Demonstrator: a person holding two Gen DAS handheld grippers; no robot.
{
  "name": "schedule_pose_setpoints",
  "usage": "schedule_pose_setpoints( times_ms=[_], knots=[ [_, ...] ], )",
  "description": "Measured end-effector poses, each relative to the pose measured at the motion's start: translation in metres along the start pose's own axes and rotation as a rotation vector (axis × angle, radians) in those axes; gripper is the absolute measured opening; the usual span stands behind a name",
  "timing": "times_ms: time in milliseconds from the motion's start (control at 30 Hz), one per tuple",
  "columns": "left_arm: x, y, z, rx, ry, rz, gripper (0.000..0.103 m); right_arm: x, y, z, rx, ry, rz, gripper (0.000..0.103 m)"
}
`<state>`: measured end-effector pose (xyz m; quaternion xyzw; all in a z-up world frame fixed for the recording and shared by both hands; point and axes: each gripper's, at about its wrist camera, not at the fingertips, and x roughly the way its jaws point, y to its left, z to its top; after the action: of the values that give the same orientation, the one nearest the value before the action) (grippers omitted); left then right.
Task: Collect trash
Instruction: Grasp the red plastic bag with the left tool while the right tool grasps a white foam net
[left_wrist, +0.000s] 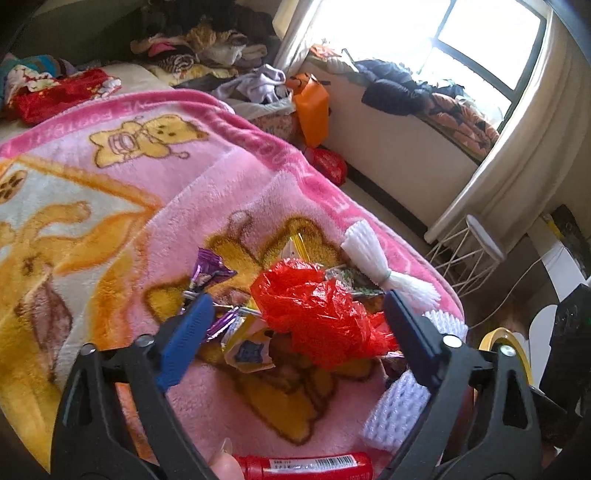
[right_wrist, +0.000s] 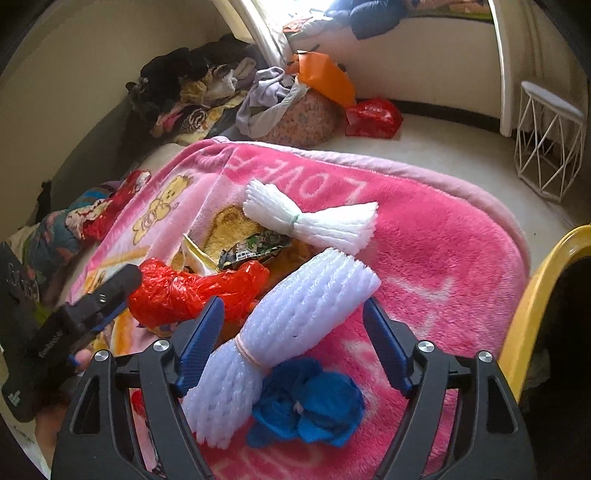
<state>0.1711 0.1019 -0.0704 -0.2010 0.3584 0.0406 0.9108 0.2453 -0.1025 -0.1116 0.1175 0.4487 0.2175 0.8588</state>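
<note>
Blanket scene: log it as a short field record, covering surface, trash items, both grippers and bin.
surface: pink blanket
trash: red bag; two white foam nets; blue wad; purple wrapper
left gripper: open, fingers either side of red bag
right gripper: open, around the nearer foam net
bin: yellow rim at blanket's right edge

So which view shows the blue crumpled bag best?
The right wrist view: the blue crumpled bag lies whole on the pink blanket, beside the foam net bundle, near the open right gripper. The left wrist view does not show it.
</note>
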Motion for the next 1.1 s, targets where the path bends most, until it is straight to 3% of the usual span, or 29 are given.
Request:
schedule_pose_setpoints(
  times_ms=[67,133,233,300,633,1100],
  knots=[
    [0.005,-0.002,-0.001,0.003,0.017,0.0,0.068,0.004,-0.001,0.001,0.005,0.015,0.018,0.045],
    [0.008,-0.004,-0.002,0.011,0.029,0.004,0.048,0.005,0.001,0.001,0.0,0.015,0.032,0.031],
    [0.006,-0.008,-0.004,0.027,0.025,0.0,0.028,-0.001,0.002,-0.001,-0.003,0.0,0.058,0.02],
    [0.0,-0.011,-0.005,0.033,0.015,-0.014,0.02,-0.007,0.003,-0.002,-0.003,-0.01,0.077,0.018],
    [-0.048,-0.015,0.004,0.041,-0.093,-0.043,0.015,-0.055,0.001,-0.007,0.015,-0.095,0.137,0.017],
    [-0.091,-0.044,0.009,0.083,-0.165,-0.103,0.015,-0.124,0.009,-0.017,-0.067,-0.227,0.101,0.017]
  ],
)
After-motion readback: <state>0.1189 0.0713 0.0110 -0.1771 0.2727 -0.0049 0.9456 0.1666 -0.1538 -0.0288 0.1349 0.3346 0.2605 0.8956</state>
